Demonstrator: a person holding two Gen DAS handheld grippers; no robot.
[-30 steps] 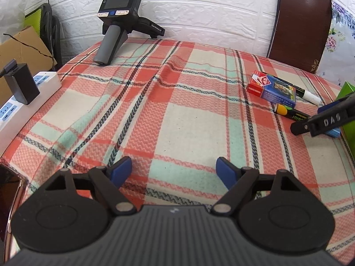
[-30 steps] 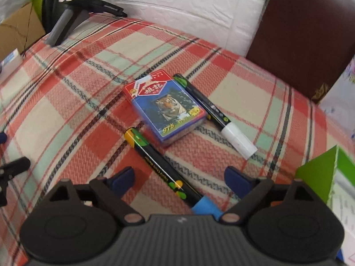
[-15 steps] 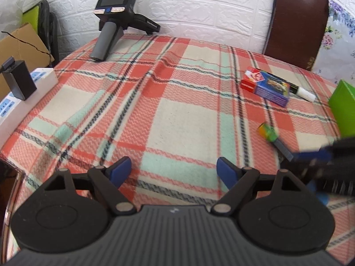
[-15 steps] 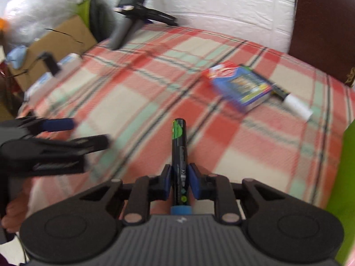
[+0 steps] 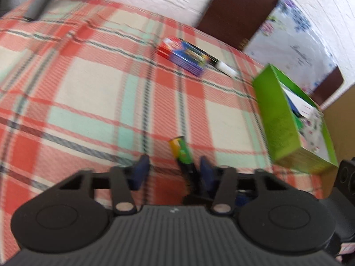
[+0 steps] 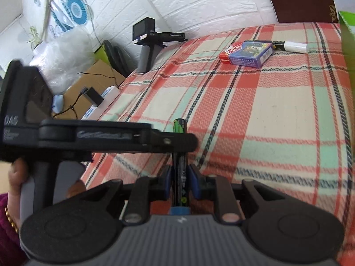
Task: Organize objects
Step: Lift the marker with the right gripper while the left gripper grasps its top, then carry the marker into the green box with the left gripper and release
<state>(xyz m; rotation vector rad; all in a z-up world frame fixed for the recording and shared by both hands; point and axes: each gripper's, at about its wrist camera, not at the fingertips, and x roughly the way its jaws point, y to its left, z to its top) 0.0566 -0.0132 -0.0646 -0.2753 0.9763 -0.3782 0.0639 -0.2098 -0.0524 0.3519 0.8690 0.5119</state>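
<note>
My right gripper (image 6: pixel 179 178) is shut on a black and green marker (image 6: pixel 180 168) with a blue cap, held above the plaid cloth. My left gripper (image 5: pixel 172 171) is open, its jaws either side of the marker's green and yellow end (image 5: pixel 180 151); its finger (image 6: pixel 168 141) crosses the marker in the right wrist view. A blue and red card box (image 5: pixel 183 56) (image 6: pixel 247 54) lies farther back, with a white-capped marker (image 5: pixel 224 67) (image 6: pixel 292 46) beside it. A green open box (image 5: pixel 286 119) stands at the right.
A spare handheld gripper (image 6: pixel 153 44) stands at the far left corner of the cloth. A white power strip with a black plug (image 6: pixel 97 102) and a cardboard box lie off the left edge. A brown board (image 5: pixel 235 11) leans on the white brick wall.
The right gripper has carried the marker toward the left gripper. The left gripper has swung right, narrowed its jaws and now straddles the marker's tip.
</note>
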